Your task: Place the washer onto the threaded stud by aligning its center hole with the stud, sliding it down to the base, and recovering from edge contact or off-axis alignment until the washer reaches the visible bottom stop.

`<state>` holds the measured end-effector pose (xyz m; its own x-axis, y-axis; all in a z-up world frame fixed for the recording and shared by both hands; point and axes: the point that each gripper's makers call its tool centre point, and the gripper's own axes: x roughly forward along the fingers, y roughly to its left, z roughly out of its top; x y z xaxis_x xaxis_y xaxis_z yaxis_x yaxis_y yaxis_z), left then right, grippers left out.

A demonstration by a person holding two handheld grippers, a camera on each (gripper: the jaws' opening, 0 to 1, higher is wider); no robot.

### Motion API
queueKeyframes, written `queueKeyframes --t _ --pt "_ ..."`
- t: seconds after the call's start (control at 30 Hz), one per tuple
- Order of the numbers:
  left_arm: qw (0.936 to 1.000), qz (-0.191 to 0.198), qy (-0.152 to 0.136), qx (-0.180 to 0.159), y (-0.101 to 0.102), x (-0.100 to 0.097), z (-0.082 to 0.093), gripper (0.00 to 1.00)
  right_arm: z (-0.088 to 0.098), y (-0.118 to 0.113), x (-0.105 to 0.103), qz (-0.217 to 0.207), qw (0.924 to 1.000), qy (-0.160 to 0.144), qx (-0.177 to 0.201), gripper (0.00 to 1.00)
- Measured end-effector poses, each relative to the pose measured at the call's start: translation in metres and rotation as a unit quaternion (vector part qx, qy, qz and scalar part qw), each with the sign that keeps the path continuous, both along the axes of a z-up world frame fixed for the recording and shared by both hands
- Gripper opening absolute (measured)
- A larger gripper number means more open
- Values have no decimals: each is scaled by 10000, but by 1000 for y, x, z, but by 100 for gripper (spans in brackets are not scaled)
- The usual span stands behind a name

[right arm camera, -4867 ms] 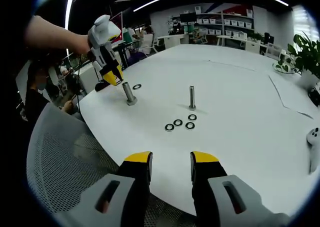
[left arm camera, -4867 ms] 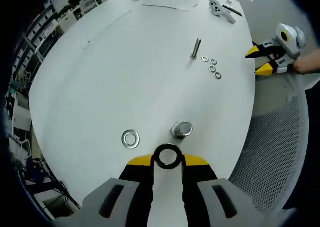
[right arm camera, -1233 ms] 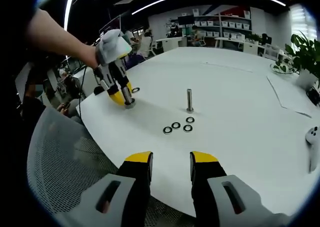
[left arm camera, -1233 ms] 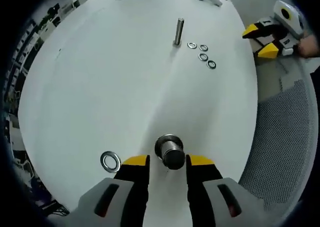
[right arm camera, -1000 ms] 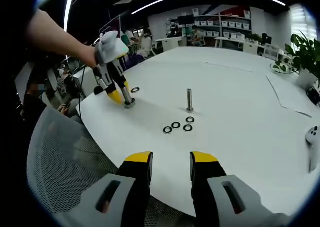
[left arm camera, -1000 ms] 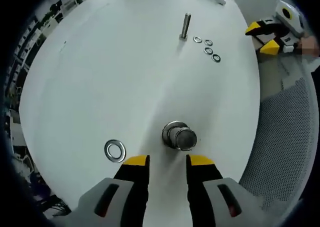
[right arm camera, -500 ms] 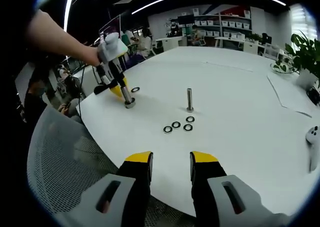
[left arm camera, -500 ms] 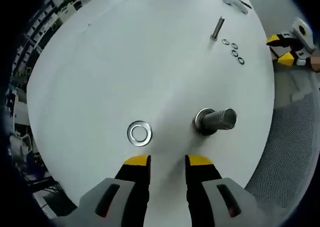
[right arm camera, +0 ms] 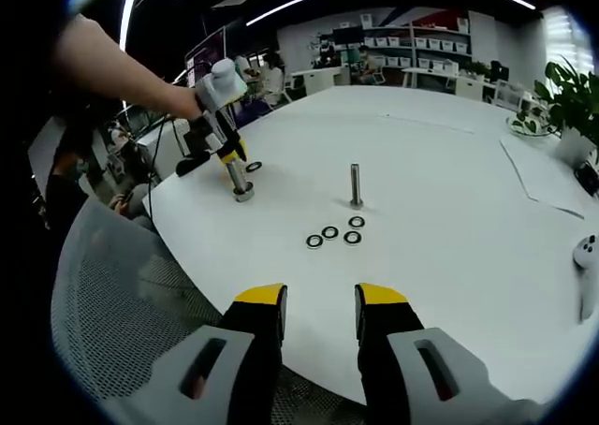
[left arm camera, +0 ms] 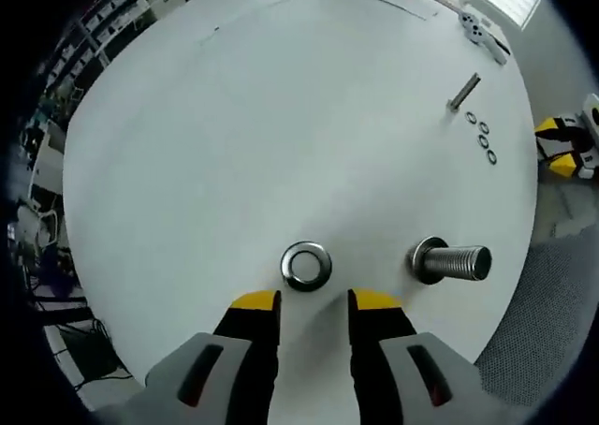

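Your washer (left arm camera: 307, 265) lies flat on the white table (left arm camera: 234, 125), loose, just ahead of the tips of your left gripper (left arm camera: 314, 300) and centred on the gap between its jaws; those jaws stand apart and hold nothing. The large threaded stud (left arm camera: 451, 261) stands on the table to the right of the washer in the left gripper view, near it but not touching; a collar or seated ring shows at its base, and I cannot tell which. In the right gripper view the same stud (right arm camera: 239, 179) stands upright near the table's edge, the washer (right arm camera: 254, 167) lies just beyond it, and your left gripper (right arm camera: 230, 153) hangs over the two, tips down, held by your hand. Further out, a slimmer stud (right arm camera: 356, 185) stands upright near the middle of the table, with three small washers (right arm camera: 333, 233) lying flat in a cluster just in front of it, none of them on the stud; the left gripper view shows the same slim stud (left arm camera: 464, 92) and small washers (left arm camera: 482, 140) far off. Your right gripper (right arm camera: 319, 299) sits low at the near edge of the table, jaws parted and empty, well apart from every part. A mesh chair back (right arm camera: 122, 303) stands beside the table, a white controller (right arm camera: 589, 256) lies at the table's right side, and a potted plant (right arm camera: 571, 107) stands beyond it
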<state>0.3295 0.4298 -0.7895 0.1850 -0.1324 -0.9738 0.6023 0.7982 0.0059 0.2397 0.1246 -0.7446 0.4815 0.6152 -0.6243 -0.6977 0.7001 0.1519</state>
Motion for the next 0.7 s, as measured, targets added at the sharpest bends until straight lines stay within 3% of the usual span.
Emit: queueKeyframes --t 0.53,0.7 --pt "9995 294 96 -96 -7 13 -7 28 1 -1 1 -25 10000 -15 -11 32" --pt "10000 54 26 62 -6 15 -6 25 0 -1 1 -15 10000 -10 -17 32"
